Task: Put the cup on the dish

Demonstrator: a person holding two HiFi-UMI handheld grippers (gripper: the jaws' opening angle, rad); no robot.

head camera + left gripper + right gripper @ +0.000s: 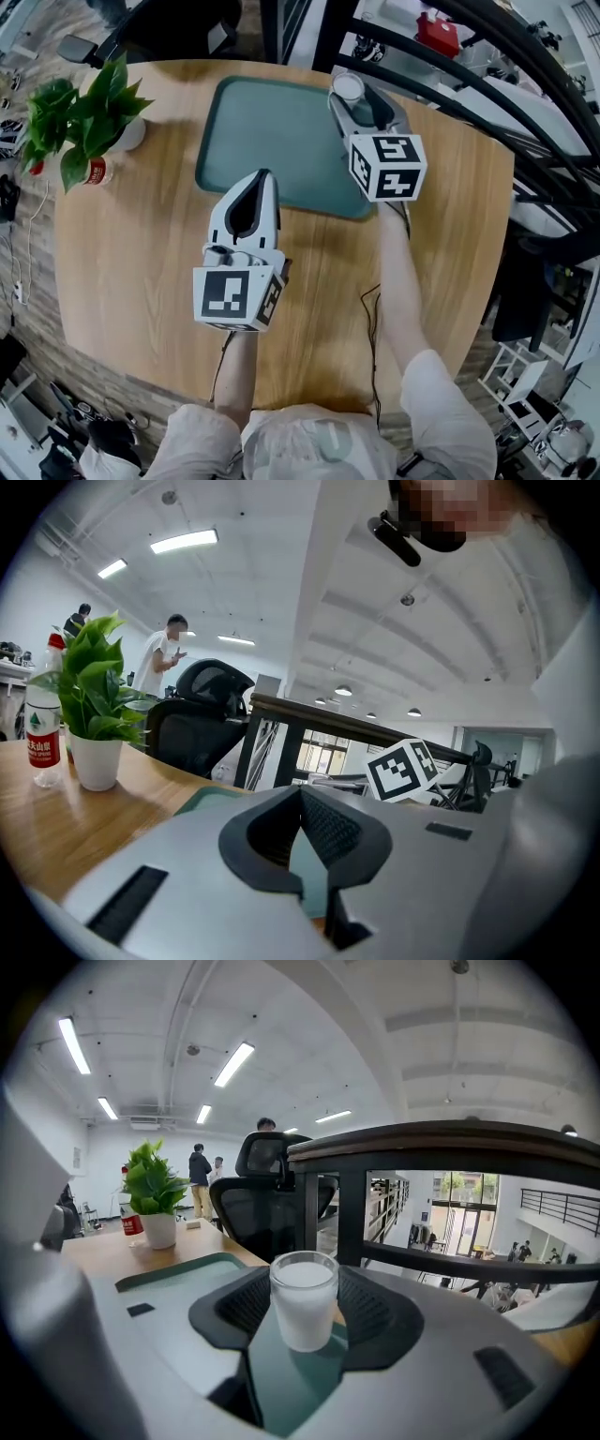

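A small white cup (pixel 348 86) (pixel 304 1297) stands upright between the jaws of my right gripper (pixel 349 96) (pixel 304 1324), which is shut on it. The cup is over the far right corner of the green dish (pixel 272 131) (pixel 173 1269), a flat rimmed tray. I cannot tell whether its base touches the dish. My left gripper (pixel 263 177) (pixel 302 797) is shut and holds nothing. It hovers over the wooden table, its tips at the dish's near edge (pixel 202 801).
A potted plant (pixel 89 108) (pixel 94 700) (pixel 155 1190) and a water bottle (pixel 96 172) (pixel 42 728) stand at the table's far left. Black railing bars (pixel 450 56) run just past the round table's (pixel 131 272) far right edge. An office chair (pixel 272 1194) stands behind the table.
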